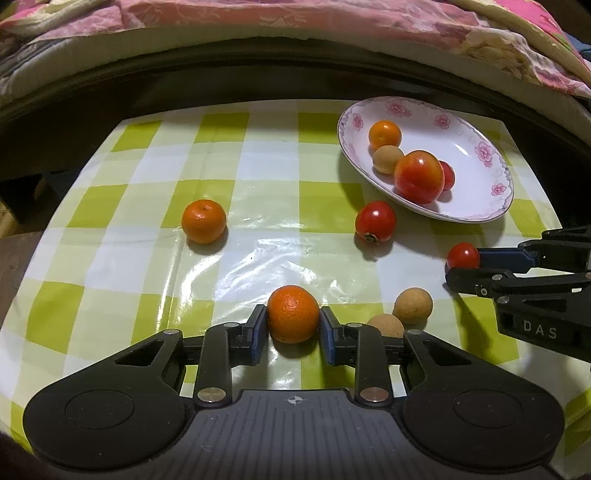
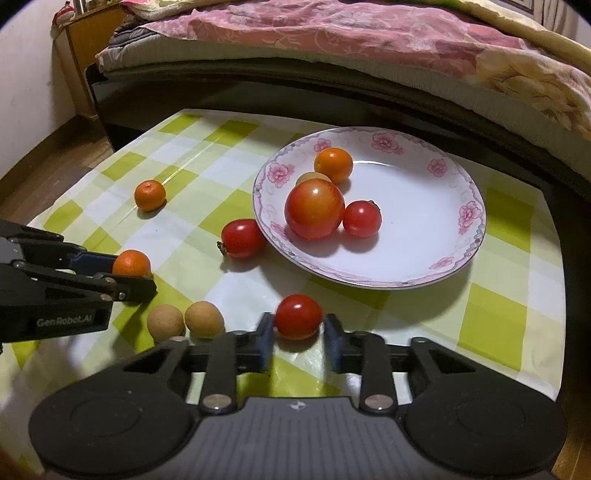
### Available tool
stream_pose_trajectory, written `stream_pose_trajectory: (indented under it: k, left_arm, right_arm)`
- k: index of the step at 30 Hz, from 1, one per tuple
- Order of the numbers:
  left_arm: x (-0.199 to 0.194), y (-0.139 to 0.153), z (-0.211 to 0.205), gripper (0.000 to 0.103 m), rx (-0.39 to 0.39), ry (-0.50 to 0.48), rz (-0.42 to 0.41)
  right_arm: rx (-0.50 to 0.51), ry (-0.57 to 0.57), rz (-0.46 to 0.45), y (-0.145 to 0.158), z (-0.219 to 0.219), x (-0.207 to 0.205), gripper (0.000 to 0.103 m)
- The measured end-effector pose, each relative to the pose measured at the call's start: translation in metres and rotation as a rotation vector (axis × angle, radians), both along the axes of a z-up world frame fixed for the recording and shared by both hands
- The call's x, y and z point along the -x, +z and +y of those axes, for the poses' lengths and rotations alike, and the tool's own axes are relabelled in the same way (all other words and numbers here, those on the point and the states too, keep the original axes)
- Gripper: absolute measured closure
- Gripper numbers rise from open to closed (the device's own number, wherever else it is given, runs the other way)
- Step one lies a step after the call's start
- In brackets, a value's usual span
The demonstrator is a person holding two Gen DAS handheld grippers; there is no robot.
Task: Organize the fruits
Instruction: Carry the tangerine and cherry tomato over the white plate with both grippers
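Note:
My left gripper (image 1: 293,322) is shut on a small orange (image 1: 293,312) that rests on the green checked tablecloth (image 1: 147,258); both blue pads press its sides. My right gripper (image 2: 299,326) is shut on a cherry tomato (image 2: 298,316), also down on the cloth. Each gripper shows in the other's view, the right gripper (image 1: 463,266) at the right edge and the left gripper (image 2: 137,275) at the left edge. A flowered white plate (image 2: 417,229) holds a big tomato (image 2: 314,208), a small tomato, an orange and a tan fruit.
Loose on the cloth are another orange (image 1: 203,221), a red tomato (image 1: 375,221) by the plate's rim, and two tan round fruits (image 2: 165,322) (image 2: 204,319) between the grippers. A bed with a pink floral quilt (image 2: 332,33) stands close behind the table.

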State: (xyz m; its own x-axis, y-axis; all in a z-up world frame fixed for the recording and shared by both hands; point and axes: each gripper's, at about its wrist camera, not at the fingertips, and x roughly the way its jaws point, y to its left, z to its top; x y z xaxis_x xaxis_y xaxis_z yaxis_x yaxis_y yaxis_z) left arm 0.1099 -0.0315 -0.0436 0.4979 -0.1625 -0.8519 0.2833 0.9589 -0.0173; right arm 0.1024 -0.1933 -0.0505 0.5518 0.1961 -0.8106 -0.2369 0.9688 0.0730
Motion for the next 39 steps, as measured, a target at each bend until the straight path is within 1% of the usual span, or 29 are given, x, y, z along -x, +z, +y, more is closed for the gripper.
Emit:
stream_pose_trajectory:
  k: [19, 39]
  left_arm:
    - [0.001, 0.008, 0.004, 0.066, 0.027, -0.007, -0.002]
    - [0.0, 0.018, -0.02, 0.066, 0.06, -0.065, -0.031]
  right_arm:
    - [-0.039, 0.01, -0.005, 0.007, -0.001, 0.004, 0.074]
    - [-0.066, 0.006, -0.032, 0.021, -0.004, 0.009, 0.073]
